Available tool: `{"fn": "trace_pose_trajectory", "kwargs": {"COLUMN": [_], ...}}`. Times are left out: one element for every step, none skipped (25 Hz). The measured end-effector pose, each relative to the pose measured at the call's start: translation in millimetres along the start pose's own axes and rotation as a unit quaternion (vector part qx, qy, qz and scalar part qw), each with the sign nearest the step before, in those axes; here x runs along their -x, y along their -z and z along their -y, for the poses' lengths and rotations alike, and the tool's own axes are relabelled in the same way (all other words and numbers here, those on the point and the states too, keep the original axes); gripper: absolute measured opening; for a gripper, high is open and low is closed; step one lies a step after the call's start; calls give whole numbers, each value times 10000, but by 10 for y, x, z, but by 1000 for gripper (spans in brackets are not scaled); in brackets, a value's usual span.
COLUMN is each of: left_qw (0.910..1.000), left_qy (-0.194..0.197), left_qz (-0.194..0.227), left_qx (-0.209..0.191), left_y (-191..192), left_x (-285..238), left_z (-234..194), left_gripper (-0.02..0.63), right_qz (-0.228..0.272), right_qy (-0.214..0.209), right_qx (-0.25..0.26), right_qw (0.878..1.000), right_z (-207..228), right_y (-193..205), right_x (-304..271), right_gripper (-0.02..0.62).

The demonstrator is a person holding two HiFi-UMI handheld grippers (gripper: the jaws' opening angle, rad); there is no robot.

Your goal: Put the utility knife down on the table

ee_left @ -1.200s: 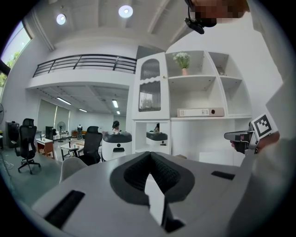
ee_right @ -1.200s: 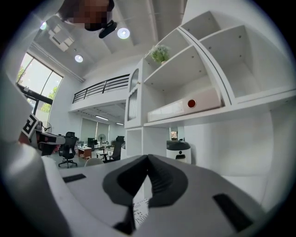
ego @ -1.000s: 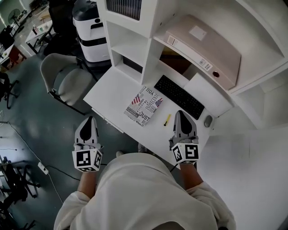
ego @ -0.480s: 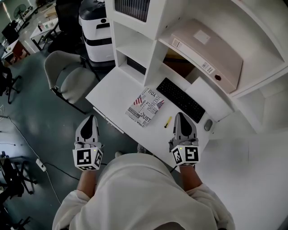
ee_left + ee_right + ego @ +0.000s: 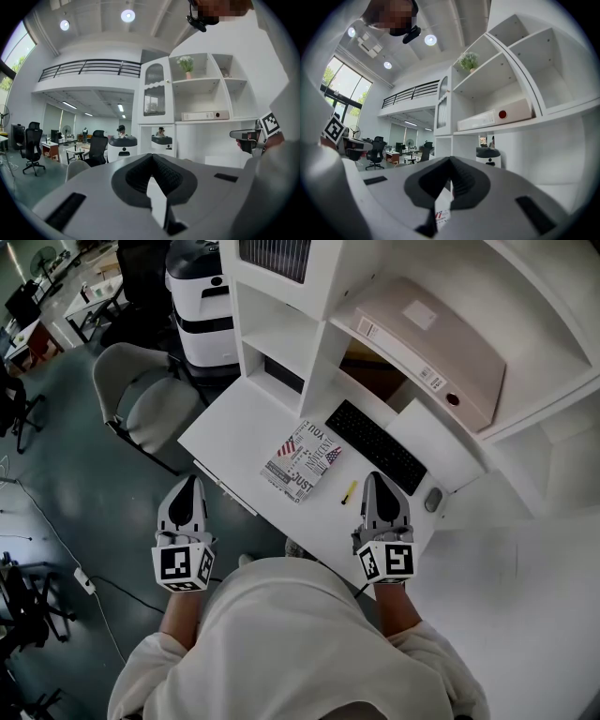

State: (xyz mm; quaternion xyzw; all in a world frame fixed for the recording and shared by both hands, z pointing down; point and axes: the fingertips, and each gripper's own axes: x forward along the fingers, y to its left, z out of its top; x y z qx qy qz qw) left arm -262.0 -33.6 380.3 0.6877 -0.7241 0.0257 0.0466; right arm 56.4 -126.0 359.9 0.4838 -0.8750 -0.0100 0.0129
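We see the yellow utility knife point(image 5: 349, 491) lying free on the white table point(image 5: 242, 423), just beside our right gripper point(image 5: 376, 480). That gripper and the left gripper point(image 5: 190, 484) both have their jaws closed on nothing. Risk: a careless sideways sweep of the right gripper could knock the knife off the near edge.

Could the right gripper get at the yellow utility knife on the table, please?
Probably yes: the utility knife lies on bare table beside the right gripper, with nothing between; its shut jaws must open.
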Motion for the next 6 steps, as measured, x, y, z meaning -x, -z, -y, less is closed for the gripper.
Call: {"fn": "trace_pose_trajectory", "kwargs": {"left_qw": [10000,10000,10000,10000,10000,10000], "left_qy": [-1,-2,-2,-1,0,1], "left_qz": [1,-1,-5,-9,-14,-19], "left_qx": [-4,-7,-9,-13,-16,-19], "left_y": [-1,-3,-5,-7,-10,-12], "left_x": [-4,-6,-7,-8,-7,-7], "left_z": [4,8,11,14,16,18], "left_gripper": [0,0,0,0,0,0], "right_qz": [2,5,10,16,20,25], "right_qy": [-8,-15,-22,-29,-36,-44], "right_qx": [-3,-1,9,22,34,45], "right_qw": [10000,10000,10000,10000,10000,10000], "right_z": [5,9,10,9,8,5], "right_y": [2,1,-5,-13,-22,-31], "right_x": [-3,-5,-8,-10,-14,-17], "right_gripper": [3,3,3,3,3,3]}}
